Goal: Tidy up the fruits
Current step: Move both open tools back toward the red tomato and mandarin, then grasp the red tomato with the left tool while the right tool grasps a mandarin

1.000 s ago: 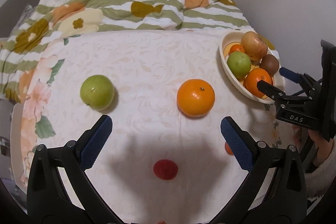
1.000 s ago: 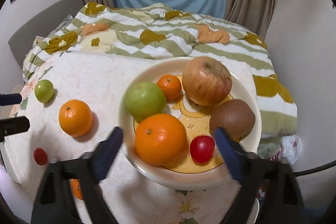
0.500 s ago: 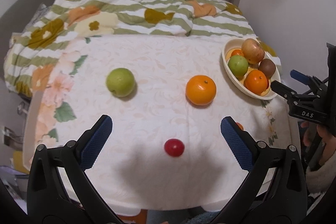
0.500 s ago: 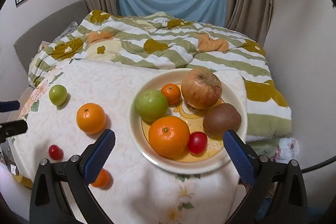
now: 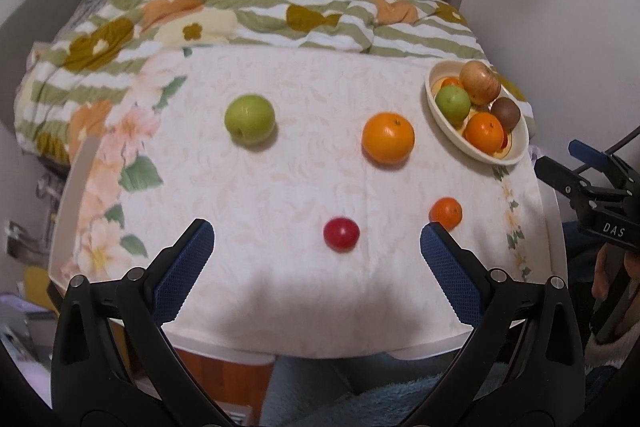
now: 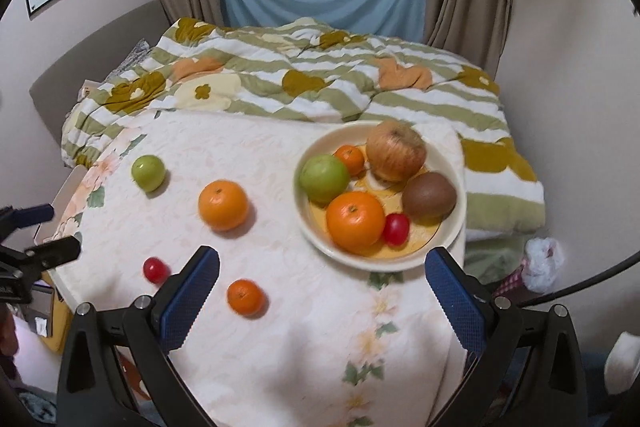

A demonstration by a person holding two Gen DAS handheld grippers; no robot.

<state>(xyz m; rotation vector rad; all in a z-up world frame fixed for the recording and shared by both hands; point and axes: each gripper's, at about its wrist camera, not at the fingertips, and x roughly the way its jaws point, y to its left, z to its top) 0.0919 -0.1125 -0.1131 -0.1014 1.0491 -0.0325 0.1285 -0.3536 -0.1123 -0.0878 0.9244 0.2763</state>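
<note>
Fruit is lying all over the table (image 5: 280, 307). I am holding my left gripper (image 5: 316, 239) wide apart with nothing in it, above the near edge, and the little red tomato (image 5: 341, 233) is sitting just ahead between the blue fingers (image 5: 184, 267). My right gripper (image 6: 322, 269) is spread wide and empty too. The bowl (image 6: 448, 163) is holding a big orange (image 6: 355, 221), two apples, a kiwi and more; a red one (image 6: 396, 229) is peeking out half hidden behind that orange. A green apple (image 5: 249, 120), an orange (image 5: 388, 137) and a small mandarin (image 5: 445, 213) are waiting on the cloth. The fruit in the right view is looking a bit blurry
</note>
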